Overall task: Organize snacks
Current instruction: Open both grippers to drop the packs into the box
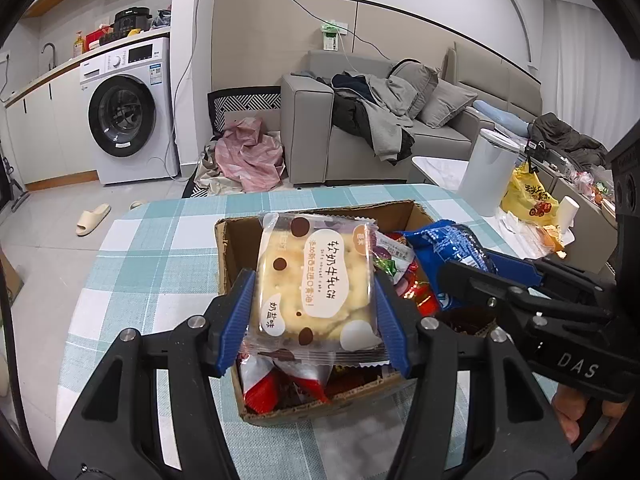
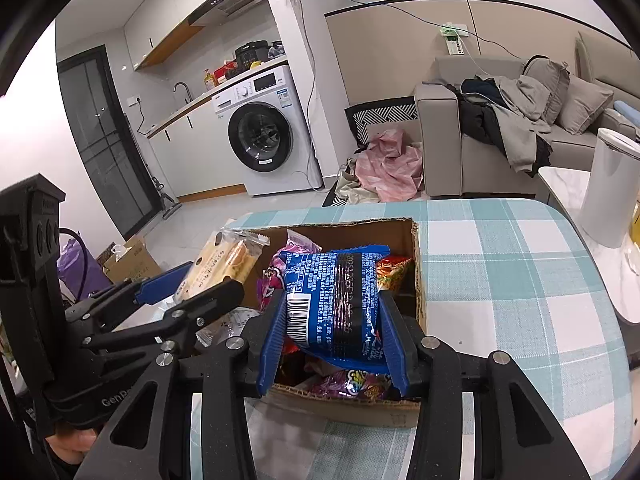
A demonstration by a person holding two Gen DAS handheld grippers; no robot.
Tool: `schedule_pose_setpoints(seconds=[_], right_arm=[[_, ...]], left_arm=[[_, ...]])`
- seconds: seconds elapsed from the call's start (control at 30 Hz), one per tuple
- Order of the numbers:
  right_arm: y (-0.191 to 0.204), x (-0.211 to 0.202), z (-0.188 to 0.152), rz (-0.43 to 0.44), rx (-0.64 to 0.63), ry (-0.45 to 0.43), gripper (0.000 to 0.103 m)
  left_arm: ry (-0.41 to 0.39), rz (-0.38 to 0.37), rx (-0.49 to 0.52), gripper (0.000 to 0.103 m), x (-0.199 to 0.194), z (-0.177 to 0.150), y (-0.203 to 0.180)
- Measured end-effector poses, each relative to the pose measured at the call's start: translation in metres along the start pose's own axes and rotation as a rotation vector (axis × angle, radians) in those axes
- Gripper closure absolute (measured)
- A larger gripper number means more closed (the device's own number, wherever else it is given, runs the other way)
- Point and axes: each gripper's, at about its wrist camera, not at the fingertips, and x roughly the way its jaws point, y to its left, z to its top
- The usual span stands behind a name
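A clear-wrapped cream cracker pack (image 1: 316,284) with brown dots is pinched between the blue pads of my left gripper (image 1: 314,320), held above an open cardboard box (image 1: 236,248) full of snack packets. My right gripper (image 2: 334,328) is shut on a blue snack bag (image 2: 334,296) over the same box (image 2: 418,264). In the left wrist view the right gripper (image 1: 476,276) reaches in from the right with the blue bag (image 1: 444,244). In the right wrist view the left gripper (image 2: 192,288) comes in from the left holding the cracker pack (image 2: 222,264).
The box stands on a table with a teal and white checked cloth (image 1: 160,248). A white cylindrical bin (image 1: 488,172) and a yellow bag (image 1: 528,196) sit beyond the table at right. Farther off are a grey sofa (image 1: 320,136), a washing machine (image 1: 128,112) and a slipper (image 1: 92,220).
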Motion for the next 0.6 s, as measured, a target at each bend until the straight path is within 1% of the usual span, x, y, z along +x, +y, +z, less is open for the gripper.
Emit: schedule_pose_setpoints(seconds=[0.27,0.53,0.6], right_arm=[[-0.005,0.012,0.000,0.006,-0.001,0.010,0.058],[-0.009,0.019,-0.002,0.002,0.007,0.019,0.058],[-0.010,0.018,-0.001,0.000,0.003,0.014,0.052]], left_arm=[[0.000,0.009,-0.010,0.048,0.024,-0.004,0.007],[-0.010,0.007,0.002,0.047,0.030,-0.004,0.007],[-0.011,-0.002,0.000,0.048,0.030,-0.004,0.007]])
